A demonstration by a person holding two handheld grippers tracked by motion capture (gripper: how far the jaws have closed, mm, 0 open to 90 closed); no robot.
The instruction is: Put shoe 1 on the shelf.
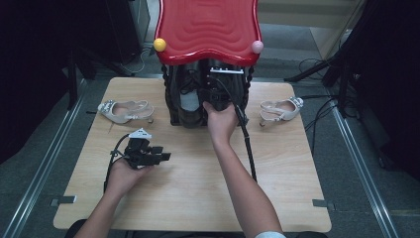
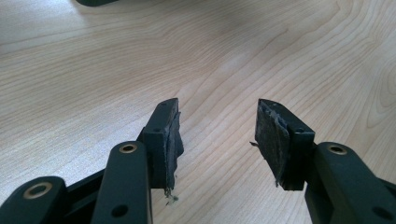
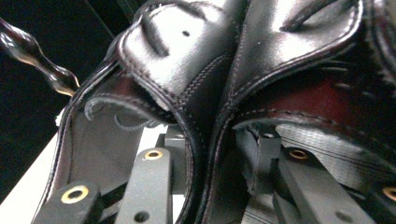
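Right gripper at the pair of black leather shoes under the red-topped rack.

Its fingers stand apart, 1 inside each shoe, straddling the 2 touching collars. The shoes sit at the tabletop's far middle. The left gripper rests over bare wood front-left, fingers open and empty. 1 beige sandal lies left, another right.

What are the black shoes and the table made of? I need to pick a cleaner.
The black shoes look like smooth leather or faux leather: glossy highlights, stitched seams, padded edges; which one is unclear. The table looks like pale wood or wood-look laminate, matte, with flowing grain lines.
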